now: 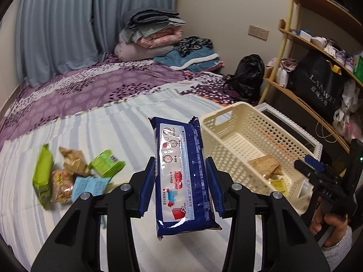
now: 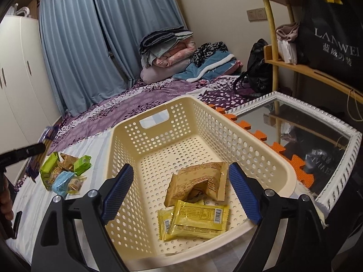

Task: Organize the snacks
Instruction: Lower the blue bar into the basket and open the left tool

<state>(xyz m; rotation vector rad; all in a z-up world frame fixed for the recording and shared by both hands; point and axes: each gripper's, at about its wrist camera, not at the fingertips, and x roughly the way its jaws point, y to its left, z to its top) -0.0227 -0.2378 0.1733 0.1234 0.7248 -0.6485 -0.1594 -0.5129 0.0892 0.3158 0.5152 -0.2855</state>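
My left gripper (image 1: 181, 184) is shut on a long dark blue biscuit packet (image 1: 182, 174) and holds it up above the striped bedsheet, left of the cream perforated basket (image 1: 229, 145). A small pile of loose snacks (image 1: 68, 176) lies on the sheet to the left. My right gripper (image 2: 179, 195) is open and empty, above the near end of the basket (image 2: 127, 149). Inside lie a brown packet (image 2: 199, 182) and yellow packets (image 2: 197, 219). The snack pile (image 2: 63, 172) shows left of the basket, with the left gripper (image 2: 25, 151) and blue packet (image 2: 46, 136) at the far left.
A white-framed mirror (image 2: 340, 149) and orange foam mat (image 2: 279, 147) lie right of the basket. A wooden shelf (image 1: 306, 38) with a black bag (image 1: 317, 86) stands at the right. Folded blankets (image 1: 154, 36) and a black bag (image 1: 247, 77) sit at the far end of the bed.
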